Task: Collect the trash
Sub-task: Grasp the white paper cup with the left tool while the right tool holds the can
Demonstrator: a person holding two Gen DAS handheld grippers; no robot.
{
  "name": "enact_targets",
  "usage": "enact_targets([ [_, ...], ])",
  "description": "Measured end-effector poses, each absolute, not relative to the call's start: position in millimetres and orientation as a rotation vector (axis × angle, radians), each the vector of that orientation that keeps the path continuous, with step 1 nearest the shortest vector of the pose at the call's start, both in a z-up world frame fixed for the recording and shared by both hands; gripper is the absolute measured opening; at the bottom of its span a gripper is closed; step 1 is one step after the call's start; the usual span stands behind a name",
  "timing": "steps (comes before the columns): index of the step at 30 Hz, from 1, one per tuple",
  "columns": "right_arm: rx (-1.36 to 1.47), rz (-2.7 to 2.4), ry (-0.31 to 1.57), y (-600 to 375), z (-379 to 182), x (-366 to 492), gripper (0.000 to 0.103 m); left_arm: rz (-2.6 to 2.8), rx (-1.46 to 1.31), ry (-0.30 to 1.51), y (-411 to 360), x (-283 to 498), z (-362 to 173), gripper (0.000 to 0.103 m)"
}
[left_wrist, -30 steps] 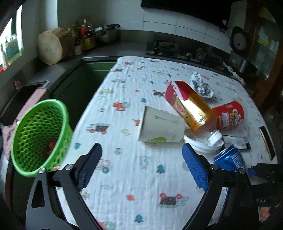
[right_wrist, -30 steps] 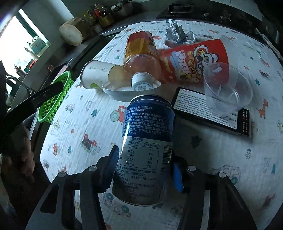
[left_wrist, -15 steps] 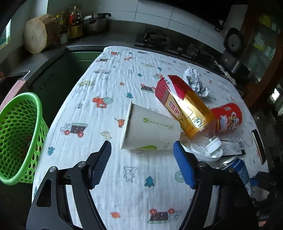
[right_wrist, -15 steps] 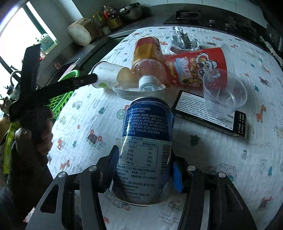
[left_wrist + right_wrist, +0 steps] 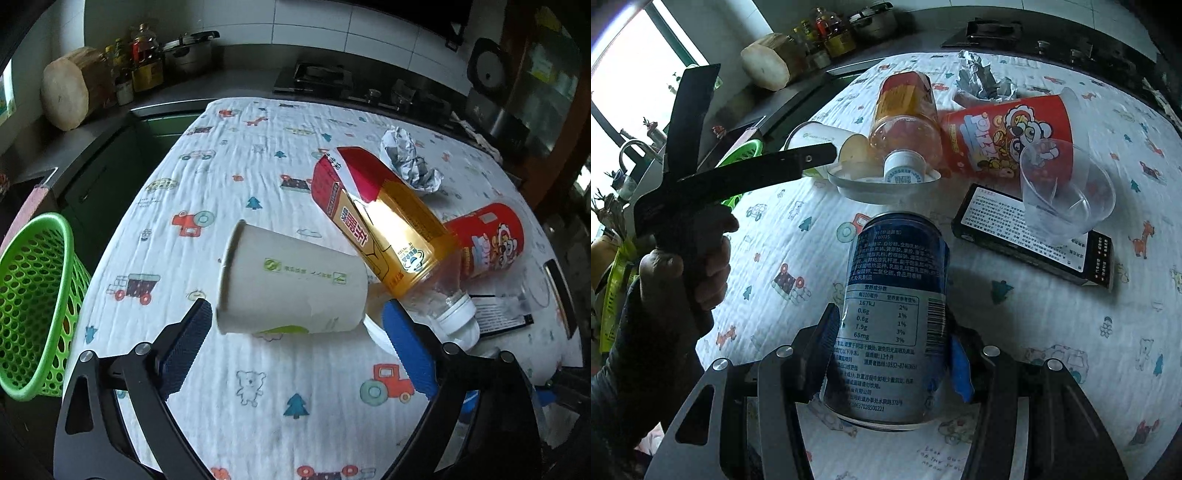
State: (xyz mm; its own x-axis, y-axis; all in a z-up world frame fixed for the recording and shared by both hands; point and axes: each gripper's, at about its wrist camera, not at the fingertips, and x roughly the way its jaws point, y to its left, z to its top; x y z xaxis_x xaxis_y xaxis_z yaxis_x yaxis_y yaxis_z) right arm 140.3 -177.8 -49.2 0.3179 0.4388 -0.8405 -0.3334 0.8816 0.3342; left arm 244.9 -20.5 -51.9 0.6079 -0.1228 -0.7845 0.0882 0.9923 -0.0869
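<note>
A white paper cup (image 5: 291, 284) lies on its side on the cloth-covered table (image 5: 229, 177). My left gripper (image 5: 295, 332) is open, its blue pads on either side of the cup's near edge. Behind the cup lie a yellow-labelled plastic bottle (image 5: 388, 229), a red snack cup (image 5: 487, 243) and crumpled foil (image 5: 406, 162). My right gripper (image 5: 890, 354) is shut on a blue drink can (image 5: 894, 317), held above the table. The right wrist view also shows a clear plastic cup (image 5: 1067, 188), a black box (image 5: 1034, 236) and the left gripper (image 5: 746, 173) in a hand.
A green mesh basket (image 5: 33, 306) stands off the table's left edge. A white dish (image 5: 882, 181) lies under the bottle's cap. Counter behind holds a wooden block (image 5: 70, 88), bottles and a pot. A stove (image 5: 317, 77) is at the back.
My left gripper has moved forward and right from the basket toward the paper cup, so its pads now flank it. The right gripper still holds the can, shifted slightly.
</note>
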Motion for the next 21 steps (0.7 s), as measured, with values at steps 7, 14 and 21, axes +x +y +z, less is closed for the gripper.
enact_targets([
  [7, 0.095, 0.521, 1.131, -177, -49, 140, 0.052, -0.090, -0.029, 0.938, -25, 255, -62, 0.092],
  [14, 0.102, 0.522, 1.129, -177, -50, 139, 0.052, -0.072, -0.051, 0.970, -22, 261, -70, 0.086],
  [21, 0.110, 0.531, 1.128, -175, -48, 137, 0.052, -0.099, -0.068, 0.954, -14, 253, -66, 0.085],
])
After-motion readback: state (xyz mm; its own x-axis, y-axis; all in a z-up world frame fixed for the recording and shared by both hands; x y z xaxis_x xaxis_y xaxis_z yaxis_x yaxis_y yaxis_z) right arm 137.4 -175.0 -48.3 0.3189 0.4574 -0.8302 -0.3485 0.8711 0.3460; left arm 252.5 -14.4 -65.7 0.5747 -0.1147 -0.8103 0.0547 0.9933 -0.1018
